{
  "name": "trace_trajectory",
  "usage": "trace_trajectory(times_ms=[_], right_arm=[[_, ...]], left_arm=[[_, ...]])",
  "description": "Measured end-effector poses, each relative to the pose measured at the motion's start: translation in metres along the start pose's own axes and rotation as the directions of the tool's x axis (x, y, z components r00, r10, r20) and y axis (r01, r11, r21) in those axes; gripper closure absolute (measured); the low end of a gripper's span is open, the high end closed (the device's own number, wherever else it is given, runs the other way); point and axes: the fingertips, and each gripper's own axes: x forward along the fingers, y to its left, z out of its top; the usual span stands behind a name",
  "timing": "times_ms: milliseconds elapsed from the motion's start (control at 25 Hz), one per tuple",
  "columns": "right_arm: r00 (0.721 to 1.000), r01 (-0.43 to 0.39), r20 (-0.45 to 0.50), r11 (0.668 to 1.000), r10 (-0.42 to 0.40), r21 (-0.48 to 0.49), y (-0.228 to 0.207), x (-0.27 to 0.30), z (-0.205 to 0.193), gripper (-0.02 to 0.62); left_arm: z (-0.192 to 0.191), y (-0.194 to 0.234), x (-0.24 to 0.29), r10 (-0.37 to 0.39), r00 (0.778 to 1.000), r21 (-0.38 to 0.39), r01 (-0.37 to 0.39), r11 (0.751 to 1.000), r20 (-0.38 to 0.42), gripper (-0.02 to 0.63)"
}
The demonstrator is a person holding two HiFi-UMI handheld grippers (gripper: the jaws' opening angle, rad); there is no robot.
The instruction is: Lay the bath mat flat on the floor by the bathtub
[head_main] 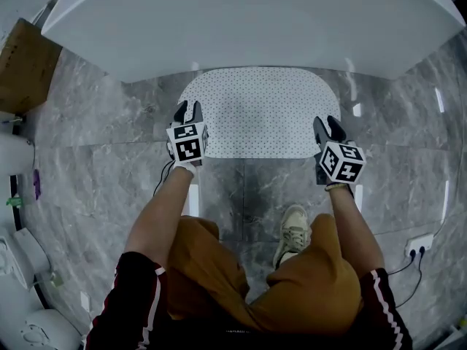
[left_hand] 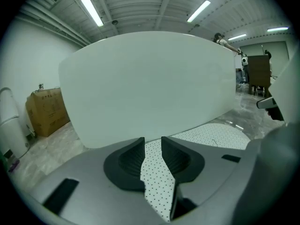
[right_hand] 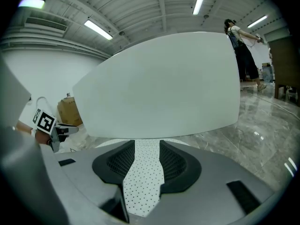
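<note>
The white, black-dotted bath mat (head_main: pixel 255 111) lies spread flat on the grey marble floor, its far edge against the white bathtub (head_main: pixel 255 20). My left gripper (head_main: pixel 187 111) hovers over the mat's near left corner and my right gripper (head_main: pixel 328 126) over its near right corner. In the left gripper view the jaws (left_hand: pixel 153 146) stand apart with nothing pinched, and the mat (left_hand: pixel 220 135) shows through the gap, below the bathtub (left_hand: pixel 150 83). In the right gripper view the jaws (right_hand: pixel 147 149) are likewise open over the mat (right_hand: pixel 143 172), facing the bathtub (right_hand: pixel 159 83).
A cardboard box (head_main: pixel 25 64) stands at the far left beside the tub. White fixtures (head_main: pixel 14 254) line the left edge. A power strip (head_main: pixel 419 244) with cables lies at the right. The person's shoe (head_main: pixel 294 228) rests just behind the mat. Another person (right_hand: pixel 241 46) stands beyond the tub.
</note>
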Motion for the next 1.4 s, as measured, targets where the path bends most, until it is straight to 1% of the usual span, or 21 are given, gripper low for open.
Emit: trace_trajectory(times_ms=[160,280,400,480,560,680,880,1040,1160,1280,1400], right_arm=[[1.0,0.016,0.017,1.0,-0.016,-0.002,0.0,-0.005,0.011,0.41],[0.999,0.034,0.037,0.999,-0.033,-0.007,-0.001,-0.013,0.028,0.41],[0.998,0.053,0.046,0.998,-0.051,-0.043,-0.001,-0.024,0.048,0.41],[0.998,0.061,0.034,0.996,-0.059,-0.064,0.002,-0.031,0.057,0.41],[0.997,0.072,0.022,0.994,-0.071,-0.087,0.005,-0.042,0.068,0.41],[0.995,0.095,0.027,0.988,-0.092,-0.12,0.008,-0.06,0.092,0.41],[0.991,0.128,0.051,0.985,-0.123,-0.119,0.005,-0.083,0.138,0.41],[0.991,0.127,0.054,0.984,-0.121,-0.124,0.008,-0.103,0.168,0.41],[0.988,0.122,0.109,0.986,-0.11,-0.109,0.015,-0.124,0.207,0.41],[0.983,0.073,0.174,0.995,-0.06,-0.066,0.029,-0.15,0.246,0.416],[0.973,0.031,0.228,0.999,-0.024,-0.028,0.055,-0.17,0.283,0.417]], left_arm=[[0.025,-0.002,-0.012,-0.016,0.998,-0.018,0.017,1.0,0.054,0.483],[0.051,-0.002,-0.03,-0.04,0.993,-0.027,0.043,0.999,0.108,0.488],[0.077,-0.001,-0.049,-0.068,0.985,-0.031,0.073,0.997,0.157,0.491],[0.088,-0.002,-0.062,-0.092,0.981,-0.02,0.097,0.995,0.17,0.491],[0.098,-0.006,-0.076,-0.122,0.976,0.006,0.123,0.992,0.179,0.491],[0.115,-0.006,-0.098,-0.147,0.967,0.04,0.142,0.989,0.207,0.491],[0.15,0.009,-0.126,-0.154,0.955,0.013,0.156,0.988,0.255,0.491],[0.168,0.02,-0.15,-0.182,0.952,-0.004,0.189,0.982,0.247,0.491],[0.188,0.026,-0.168,-0.194,0.943,-0.037,0.211,0.977,0.271,0.491],[0.208,0.027,-0.197,-0.205,0.928,-0.084,0.242,0.967,0.31,0.491],[0.23,0.029,-0.221,-0.22,0.91,-0.076,0.262,0.962,0.352,0.491]])
